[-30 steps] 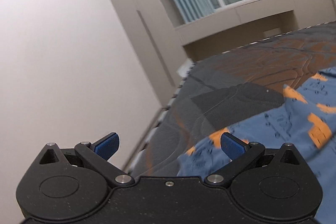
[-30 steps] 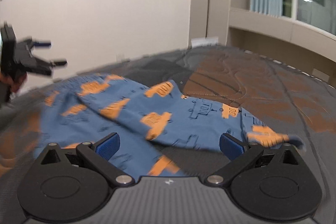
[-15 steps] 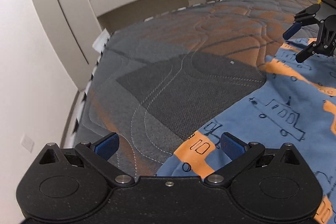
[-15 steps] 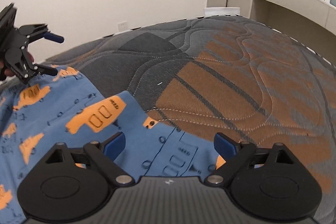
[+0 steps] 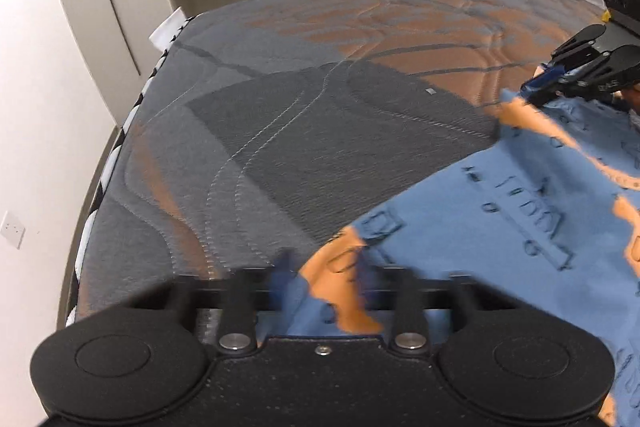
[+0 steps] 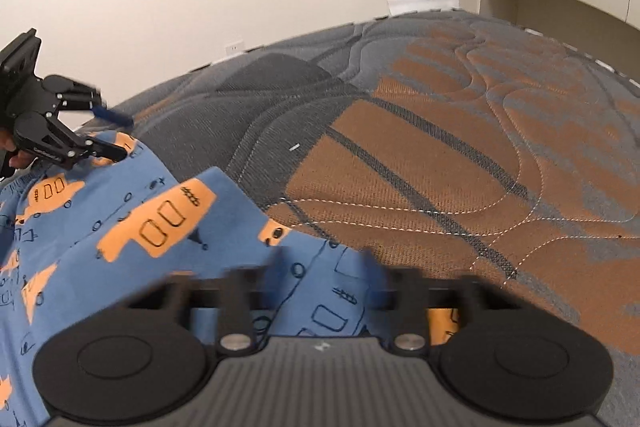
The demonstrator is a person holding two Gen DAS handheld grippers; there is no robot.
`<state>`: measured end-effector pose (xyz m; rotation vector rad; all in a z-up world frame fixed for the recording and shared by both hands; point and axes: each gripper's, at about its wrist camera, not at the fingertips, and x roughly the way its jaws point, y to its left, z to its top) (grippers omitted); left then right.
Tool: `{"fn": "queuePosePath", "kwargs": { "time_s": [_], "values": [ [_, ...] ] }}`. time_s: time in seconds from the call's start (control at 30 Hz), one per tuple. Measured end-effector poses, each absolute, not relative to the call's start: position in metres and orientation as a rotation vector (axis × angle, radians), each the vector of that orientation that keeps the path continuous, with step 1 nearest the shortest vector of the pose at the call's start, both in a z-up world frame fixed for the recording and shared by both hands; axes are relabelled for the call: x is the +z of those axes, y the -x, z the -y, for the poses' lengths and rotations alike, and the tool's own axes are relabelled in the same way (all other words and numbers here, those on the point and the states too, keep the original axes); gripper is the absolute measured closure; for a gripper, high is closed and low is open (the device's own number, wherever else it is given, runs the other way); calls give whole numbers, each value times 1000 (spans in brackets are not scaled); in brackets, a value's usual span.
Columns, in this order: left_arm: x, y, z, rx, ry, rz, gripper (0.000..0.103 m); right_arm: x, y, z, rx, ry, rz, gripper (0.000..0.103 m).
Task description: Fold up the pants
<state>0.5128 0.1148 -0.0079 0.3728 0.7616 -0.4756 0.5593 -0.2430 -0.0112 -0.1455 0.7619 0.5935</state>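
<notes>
Straddling blue pants on grey-orange mattress by beige wall: left claw, right claw, both part-apart.

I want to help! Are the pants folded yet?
Not yet. The pants lie spread out, rumpled, on the mattress, with the left tool and right tool at their edge.

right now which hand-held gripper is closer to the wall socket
Left. The left hand-held gripper is at the bed side nearest the wall socket; the right hand-held gripper is farther in over the pants.
</notes>
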Motion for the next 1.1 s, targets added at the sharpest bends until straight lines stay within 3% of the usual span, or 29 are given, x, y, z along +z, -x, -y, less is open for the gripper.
{"fn": "queuePosePath", "kwargs": {
  "time_s": [0.33, 0.67, 0.83, 1.1],
  "values": [
    [33, -445, -104, -295, -427, -522, 103, 31, -475, 244, 467, 165, -536, 101],
    [51, -291, -134, -352, -382, -284, 103, 65, -301, 247, 455, 193, -349, 100],
    [26, -236, -135, -395, -390, -306, 103, 45, -241, 229, 481, 211, -383, 100],
    [0, -223, -135, -418, -410, -382, 103, 28, -210, 215, 465, 252, -423, 101]
  ]
}}
